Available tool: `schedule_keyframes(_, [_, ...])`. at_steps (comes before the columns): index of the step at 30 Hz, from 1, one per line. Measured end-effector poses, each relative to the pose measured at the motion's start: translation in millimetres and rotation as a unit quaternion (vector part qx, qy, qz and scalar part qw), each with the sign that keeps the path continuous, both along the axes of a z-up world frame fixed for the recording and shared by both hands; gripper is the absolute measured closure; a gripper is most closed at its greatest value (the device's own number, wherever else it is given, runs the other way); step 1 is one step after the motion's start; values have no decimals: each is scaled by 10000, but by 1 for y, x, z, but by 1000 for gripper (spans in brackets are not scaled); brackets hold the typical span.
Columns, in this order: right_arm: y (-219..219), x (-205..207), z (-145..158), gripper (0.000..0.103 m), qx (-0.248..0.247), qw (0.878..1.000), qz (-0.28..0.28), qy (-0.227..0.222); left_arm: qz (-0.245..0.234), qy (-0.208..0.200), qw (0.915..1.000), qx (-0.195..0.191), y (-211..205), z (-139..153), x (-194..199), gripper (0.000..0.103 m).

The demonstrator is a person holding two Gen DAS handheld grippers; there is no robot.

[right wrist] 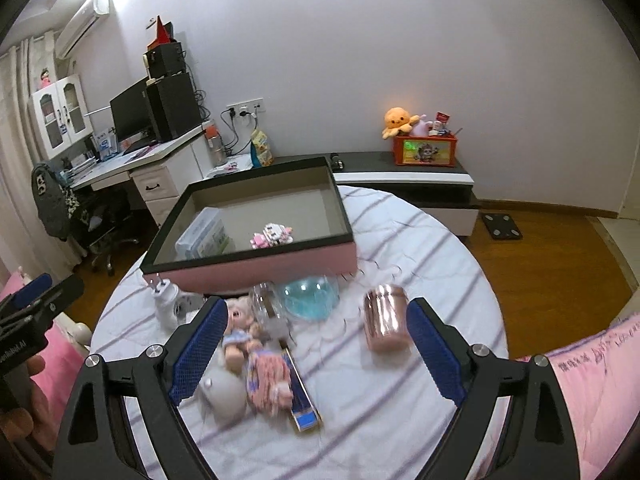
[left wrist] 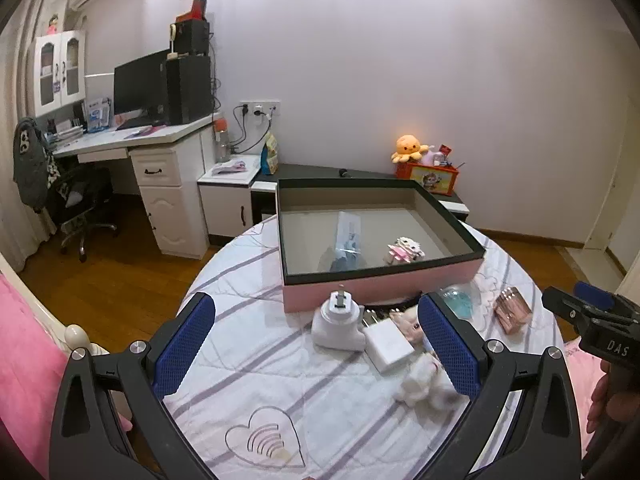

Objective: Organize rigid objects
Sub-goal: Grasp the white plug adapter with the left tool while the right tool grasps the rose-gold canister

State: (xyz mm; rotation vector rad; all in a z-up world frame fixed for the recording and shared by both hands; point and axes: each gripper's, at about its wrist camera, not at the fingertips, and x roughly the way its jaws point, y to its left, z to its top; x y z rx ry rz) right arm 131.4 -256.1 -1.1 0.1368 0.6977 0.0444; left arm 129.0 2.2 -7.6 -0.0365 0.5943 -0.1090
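On the striped table (left wrist: 248, 360), the left tool (left wrist: 316, 344) is hanging wide open and empty over a white plug adapter (left wrist: 336, 322) and charger (left wrist: 388, 346), just before the pink box (left wrist: 376, 288). The right tool (right wrist: 314, 348) is gaping empty above a doll (right wrist: 256, 344), a rose-gold canister (right wrist: 386, 322) beside its right finger.

Black monitor (left wrist: 140, 84) on white desk (left wrist: 132, 140); orange octopus plush (right wrist: 398, 120) atop red bin (right wrist: 425, 151).

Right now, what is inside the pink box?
Inside the pink box lie a clear plastic packet and a small pink-and-white block figure. The near wall hides the floor strip behind it.
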Motion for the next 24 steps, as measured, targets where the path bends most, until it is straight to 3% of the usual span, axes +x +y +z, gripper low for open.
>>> schedule_keyframes(14, [4, -20, 7, 11, -84, 9998, 172, -110, 86, -59, 9999, -10, -1, 2, -27, 0])
schedule_keyframes(24, [-5, -16, -1, 11, -89, 9999, 130, -4, 80, 106, 9999, 79, -7, -8, -21, 0])
